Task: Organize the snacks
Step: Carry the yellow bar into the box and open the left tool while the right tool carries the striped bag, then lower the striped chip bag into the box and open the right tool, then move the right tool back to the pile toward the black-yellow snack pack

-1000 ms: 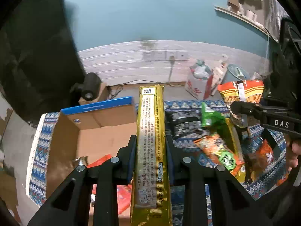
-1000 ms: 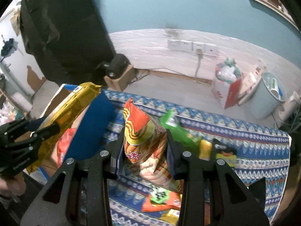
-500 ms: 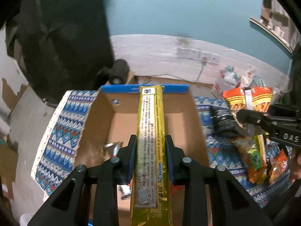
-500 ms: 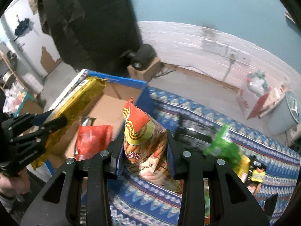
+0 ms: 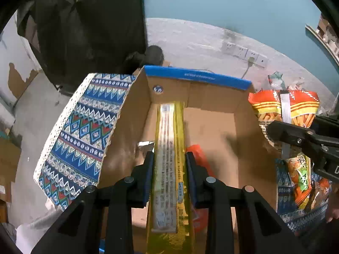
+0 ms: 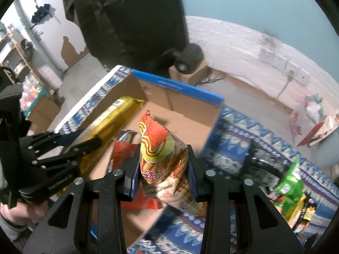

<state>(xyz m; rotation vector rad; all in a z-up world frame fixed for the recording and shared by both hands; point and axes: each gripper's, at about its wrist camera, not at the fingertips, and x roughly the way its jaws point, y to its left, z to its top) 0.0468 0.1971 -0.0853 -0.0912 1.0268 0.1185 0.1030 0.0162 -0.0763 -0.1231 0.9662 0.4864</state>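
Long gold packet (image 5: 169, 169): pinched about midway between the two fingers of the left claw (image 5: 169, 160), held over the open cardboard box (image 5: 214, 80). Its long axis runs straight out along the fingers; the far end points at the box's back wall, under the blue rim, and seems to dip toward the box floor. The near end sticks out behind the grip.

Orange chip bag (image 6: 163, 158): squeezed in the right claw (image 6: 163, 163), standing upright with its crimped top edge up, just over the box's near right corner, partly above the patterned cloth (image 6: 243, 127).

Step in hand, as I judge it: both packets being carried to the box, the gold one first to go in. Next move calls for lowering it until it lies flat, lengthways, then spreading the fingers. The chip bag has to shift left over the opening before release.

Already in the box: a red packet (image 6: 125, 150) and a silvery wrapper (image 5: 145, 145) on the floor, beside and partly under the gold one.

Outward: loose snacks, a green packet (image 6: 290, 186) among them, lie on the cloth to the right, well apart from the box.
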